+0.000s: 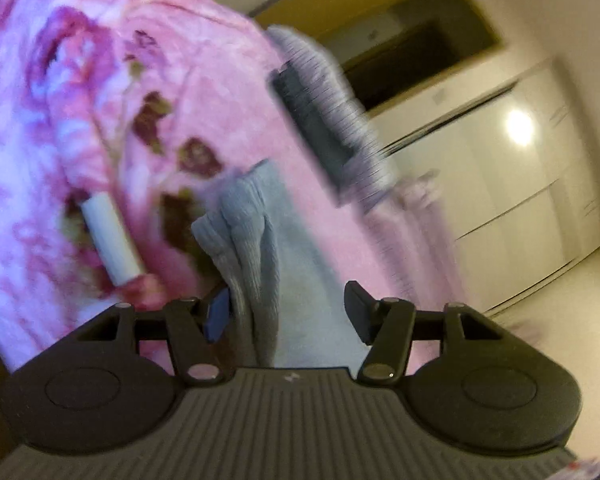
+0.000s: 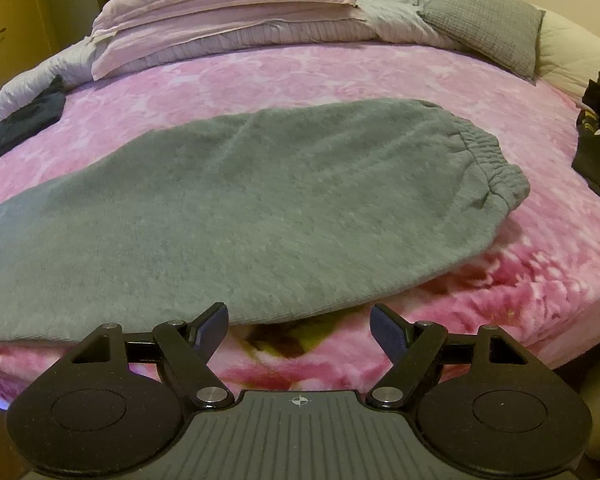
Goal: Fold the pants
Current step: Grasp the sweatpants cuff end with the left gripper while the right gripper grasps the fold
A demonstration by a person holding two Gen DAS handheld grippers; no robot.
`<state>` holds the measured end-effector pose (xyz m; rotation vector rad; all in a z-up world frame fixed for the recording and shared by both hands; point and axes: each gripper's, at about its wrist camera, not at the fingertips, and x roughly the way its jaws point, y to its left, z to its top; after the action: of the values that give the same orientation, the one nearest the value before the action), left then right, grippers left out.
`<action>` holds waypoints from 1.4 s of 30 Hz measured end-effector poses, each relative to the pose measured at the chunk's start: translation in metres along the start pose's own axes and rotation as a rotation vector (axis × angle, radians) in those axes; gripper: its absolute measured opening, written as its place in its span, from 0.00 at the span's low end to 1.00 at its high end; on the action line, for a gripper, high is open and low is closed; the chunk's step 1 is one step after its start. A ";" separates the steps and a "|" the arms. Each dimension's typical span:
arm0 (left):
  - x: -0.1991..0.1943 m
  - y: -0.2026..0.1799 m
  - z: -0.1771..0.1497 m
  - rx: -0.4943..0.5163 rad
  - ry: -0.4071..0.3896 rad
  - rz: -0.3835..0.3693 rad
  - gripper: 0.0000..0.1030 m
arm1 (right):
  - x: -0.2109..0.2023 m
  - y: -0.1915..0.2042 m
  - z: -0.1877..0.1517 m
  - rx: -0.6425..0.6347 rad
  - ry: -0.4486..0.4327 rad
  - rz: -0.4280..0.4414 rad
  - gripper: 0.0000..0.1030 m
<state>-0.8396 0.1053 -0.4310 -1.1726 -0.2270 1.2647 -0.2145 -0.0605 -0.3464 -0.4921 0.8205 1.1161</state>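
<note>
Pink bedspread (image 2: 340, 76) under grey pants (image 2: 220, 200); right tongs (image 2: 298, 326) spread, level.

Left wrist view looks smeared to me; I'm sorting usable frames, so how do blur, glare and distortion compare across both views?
Left wrist view: heavy motion blur across the pink blanket and cabinets, a bright glare spot on the glossy cabinet door, only the left claw sharp. Right wrist view: mostly sharp, grey pants clear, fisheye bowing the bed edge, warm dim light.
</note>
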 end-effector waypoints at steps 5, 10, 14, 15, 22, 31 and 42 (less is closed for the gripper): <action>0.001 0.010 -0.009 -0.045 -0.010 0.034 0.44 | -0.002 -0.003 -0.001 0.012 -0.007 0.009 0.73; 0.008 0.004 -0.012 -0.030 -0.009 0.034 0.43 | 0.001 -0.011 -0.005 0.030 0.008 -0.008 0.73; 0.010 0.001 -0.012 -0.020 -0.030 0.080 0.23 | -0.005 -0.017 -0.004 0.049 -0.011 -0.002 0.73; 0.009 -0.001 -0.013 -0.006 -0.036 0.115 0.13 | -0.007 -0.018 -0.004 0.054 -0.020 0.001 0.73; 0.010 -0.083 -0.023 0.422 -0.096 0.246 0.09 | -0.014 -0.036 -0.008 0.087 -0.031 -0.027 0.73; 0.021 -0.247 -0.166 1.372 -0.050 -0.021 0.08 | -0.030 -0.071 -0.009 0.178 -0.081 -0.073 0.73; 0.052 -0.219 -0.248 1.299 0.331 -0.152 0.35 | -0.020 -0.059 -0.005 0.259 -0.097 0.116 0.73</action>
<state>-0.5125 0.0433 -0.3953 -0.1937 0.6669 0.7733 -0.1660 -0.0980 -0.3364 -0.1748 0.9024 1.1113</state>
